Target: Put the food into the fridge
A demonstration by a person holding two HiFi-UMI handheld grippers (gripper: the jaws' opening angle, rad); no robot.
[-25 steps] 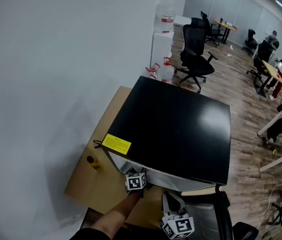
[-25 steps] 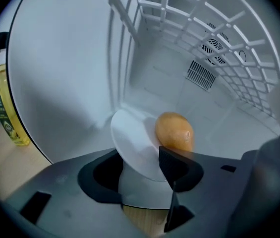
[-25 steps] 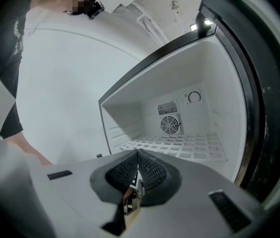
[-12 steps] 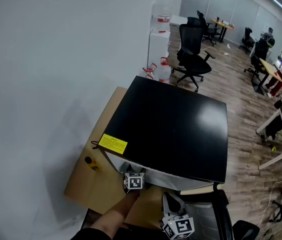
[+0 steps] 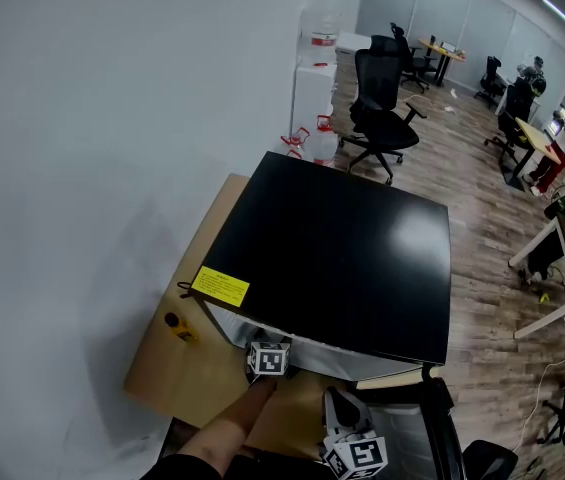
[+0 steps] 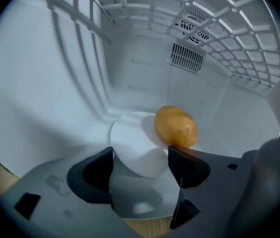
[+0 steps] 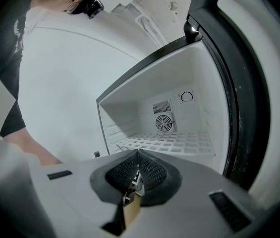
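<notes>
Inside the white fridge [image 6: 130, 68] stands a white plate [image 6: 135, 143] with a round golden-brown potato [image 6: 176, 127] on its right side. My left gripper [image 6: 140, 165] is open; its jaws have just been opening. The plate's near rim lies between them, with the pads off it. In the head view only this gripper's marker cube [image 5: 268, 358] shows, under the fridge's black top [image 5: 332, 258]. My right gripper [image 7: 137, 170] is shut with nothing in it and hangs outside, facing the open fridge.
The fridge door [image 5: 432, 408] stands open at the right, close to the right gripper. A wire shelf [image 6: 219, 38] spans above the plate. The fridge sits on a wooden table [image 5: 177, 368] against the wall, with a small yellow object [image 5: 180, 328]. An office chair [image 5: 382, 108] stands beyond.
The left gripper's marker cube has turned a little at the fridge mouth. The right gripper has stayed where it was. The head view has drifted slightly.
</notes>
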